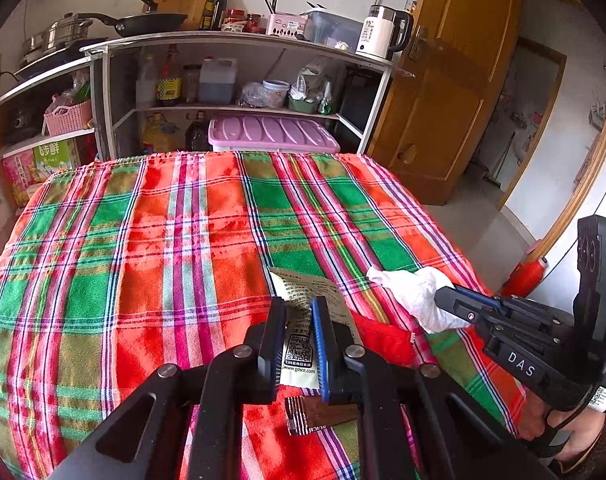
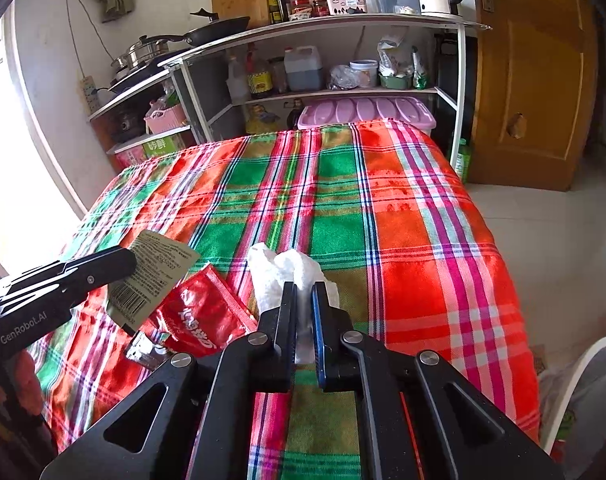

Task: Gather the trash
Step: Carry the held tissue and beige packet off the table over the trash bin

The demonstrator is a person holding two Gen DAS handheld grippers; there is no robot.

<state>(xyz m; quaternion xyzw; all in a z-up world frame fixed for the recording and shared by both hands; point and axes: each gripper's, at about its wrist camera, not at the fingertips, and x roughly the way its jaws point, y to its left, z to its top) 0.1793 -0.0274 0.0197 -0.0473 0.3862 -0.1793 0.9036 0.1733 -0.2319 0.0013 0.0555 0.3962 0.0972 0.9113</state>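
Observation:
My left gripper [image 1: 299,304] is shut on a beige printed wrapper [image 1: 303,292] and holds it just above the plaid tablecloth [image 1: 163,240]; that wrapper also shows in the right wrist view [image 2: 155,276]. My right gripper [image 2: 303,292] is shut on a crumpled white tissue [image 2: 287,272], which also shows in the left wrist view [image 1: 419,292]. A red sachet [image 2: 199,312] and a small brown striped wrapper [image 2: 143,350] lie on the cloth between the two grippers, the brown one under my left gripper [image 1: 307,416].
A white bin [image 2: 583,384] with a liner stands on the floor off the table's right edge. A metal shelf unit [image 1: 239,44] with cookware, bottles and a purple-lidded box [image 1: 271,134] stands behind the table. A wooden door [image 1: 443,100] is at the right.

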